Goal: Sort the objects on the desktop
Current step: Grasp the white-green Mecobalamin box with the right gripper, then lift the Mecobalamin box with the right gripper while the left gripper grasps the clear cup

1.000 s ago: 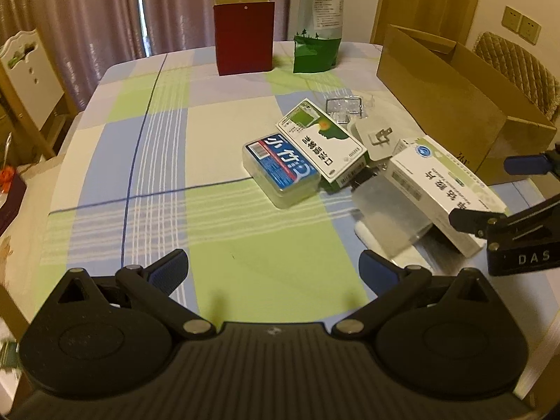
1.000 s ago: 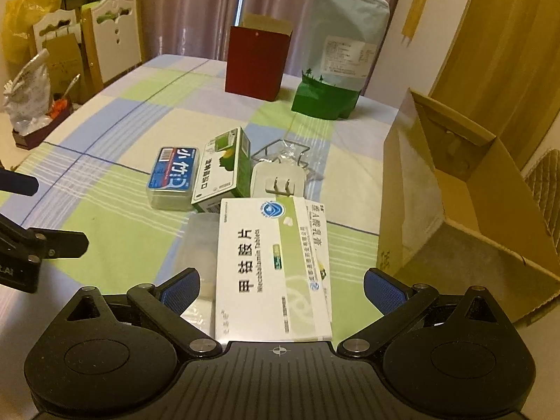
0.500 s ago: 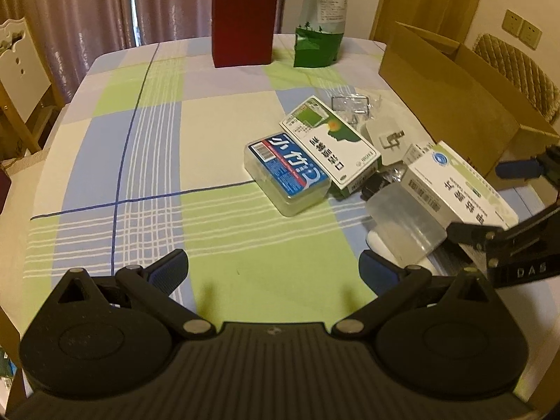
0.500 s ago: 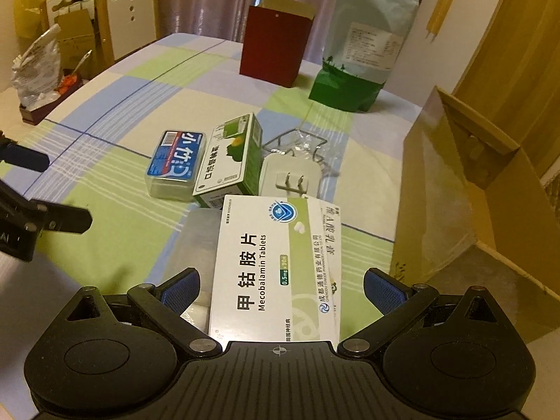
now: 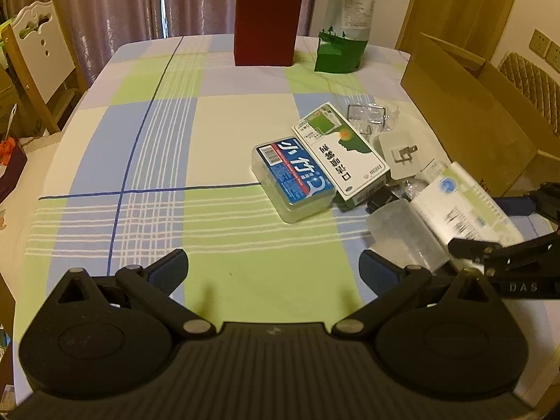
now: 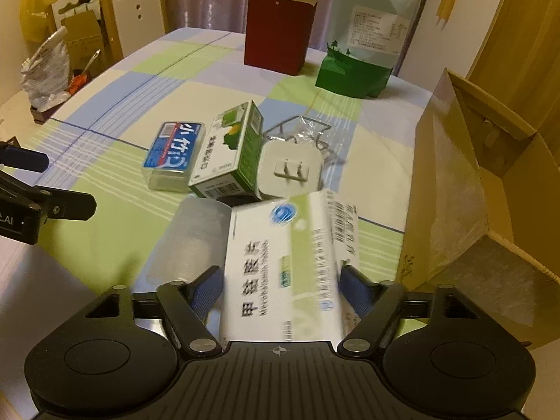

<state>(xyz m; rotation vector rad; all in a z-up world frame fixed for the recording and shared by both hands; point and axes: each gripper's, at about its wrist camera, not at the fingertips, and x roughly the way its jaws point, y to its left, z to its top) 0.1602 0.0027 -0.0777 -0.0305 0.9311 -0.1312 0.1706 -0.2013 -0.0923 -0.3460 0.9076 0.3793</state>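
While the white tablet box (image 6: 280, 262) sits blurred between the blue pads of the right hand-held gripper (image 6: 280, 288), the pads press its two long sides, clamped on it just above the table (image 6: 115, 241). Beside it on the left lies a frosted plastic case (image 6: 192, 241). Just ahead rest a white plug adapter (image 6: 290, 169), a green-and-white carton (image 6: 227, 154) and a blue-labelled clear box (image 6: 173, 150). To the right stands an open cardboard box (image 6: 451, 210). The left hand-held gripper (image 5: 273, 269) hangs over bare checked cloth, its pads wide apart and holding nothing
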